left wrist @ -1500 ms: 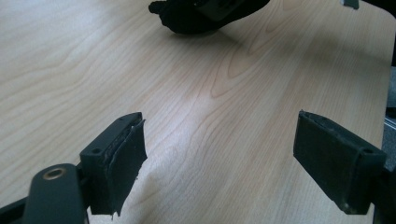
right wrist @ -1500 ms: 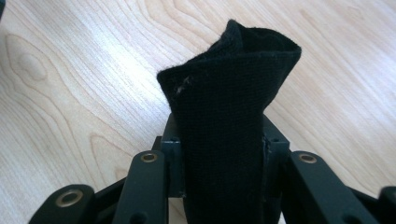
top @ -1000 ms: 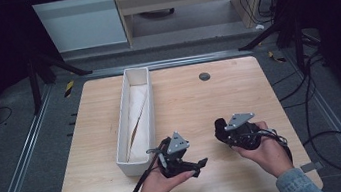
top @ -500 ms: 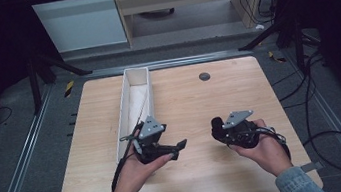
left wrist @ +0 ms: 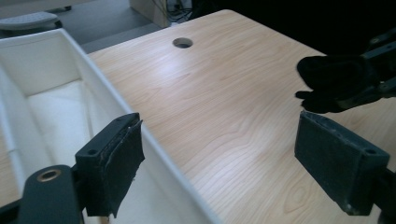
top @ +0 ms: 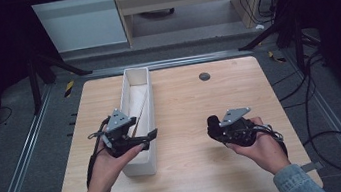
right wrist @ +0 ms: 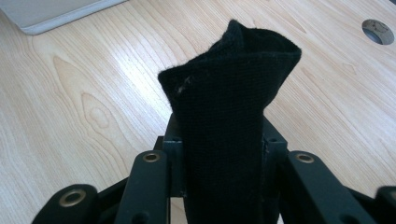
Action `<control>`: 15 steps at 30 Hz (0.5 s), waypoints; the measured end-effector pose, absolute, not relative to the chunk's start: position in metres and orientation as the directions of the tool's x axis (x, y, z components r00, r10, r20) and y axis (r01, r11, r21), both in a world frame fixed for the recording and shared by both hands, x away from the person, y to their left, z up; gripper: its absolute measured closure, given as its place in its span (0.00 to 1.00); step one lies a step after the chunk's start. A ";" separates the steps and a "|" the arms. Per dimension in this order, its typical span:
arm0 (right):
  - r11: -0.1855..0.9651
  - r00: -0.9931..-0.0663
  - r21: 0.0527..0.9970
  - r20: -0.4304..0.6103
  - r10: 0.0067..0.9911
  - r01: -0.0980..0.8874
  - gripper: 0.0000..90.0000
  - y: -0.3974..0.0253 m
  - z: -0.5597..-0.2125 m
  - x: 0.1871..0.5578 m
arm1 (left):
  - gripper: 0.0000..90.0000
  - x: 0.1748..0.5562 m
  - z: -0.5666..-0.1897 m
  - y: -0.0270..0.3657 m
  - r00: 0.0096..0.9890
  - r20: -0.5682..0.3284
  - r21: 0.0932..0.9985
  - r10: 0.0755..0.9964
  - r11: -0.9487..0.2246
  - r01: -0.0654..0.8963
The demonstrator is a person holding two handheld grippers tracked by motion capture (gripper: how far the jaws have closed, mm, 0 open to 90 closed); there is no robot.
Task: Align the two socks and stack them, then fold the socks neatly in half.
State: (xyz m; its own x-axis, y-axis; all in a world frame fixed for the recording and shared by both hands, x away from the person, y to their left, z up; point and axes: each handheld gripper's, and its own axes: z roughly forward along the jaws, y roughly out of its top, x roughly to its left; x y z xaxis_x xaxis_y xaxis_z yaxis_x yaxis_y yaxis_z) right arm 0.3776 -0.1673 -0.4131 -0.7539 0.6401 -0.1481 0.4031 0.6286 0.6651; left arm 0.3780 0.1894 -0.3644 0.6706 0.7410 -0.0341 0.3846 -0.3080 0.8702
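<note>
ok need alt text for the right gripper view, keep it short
The right hand-held gripper has its black jaws shut on a folded piece of black fabric that stands up between them. Behind it lies a light wooden table with a round hole at upper right.

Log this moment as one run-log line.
right gripper: shut on black knitted cloth | left gripper: open, over long white tray's rim | light wooden table

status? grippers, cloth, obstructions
Left gripper open, astride the white bin wall. Right gripper shut on black cloth above table. Nothing in the way.
</note>
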 end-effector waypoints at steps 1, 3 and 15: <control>0.626 -0.753 0.668 -0.146 0.641 0.403 0.72 -0.166 -0.413 0.378 | 0.17 0.379 -0.364 0.194 0.663 -0.033 0.869 0.748 -0.306 0.388; 0.622 -0.757 0.672 -0.139 0.639 0.402 0.72 -0.165 -0.413 0.378 | 0.17 0.380 -0.364 0.204 0.645 -0.035 0.871 0.763 -0.294 0.394; 0.614 -0.763 0.683 -0.127 0.634 0.396 0.72 -0.158 -0.405 0.381 | 0.17 0.385 -0.362 0.270 0.524 -0.046 0.881 0.851 -0.213 0.422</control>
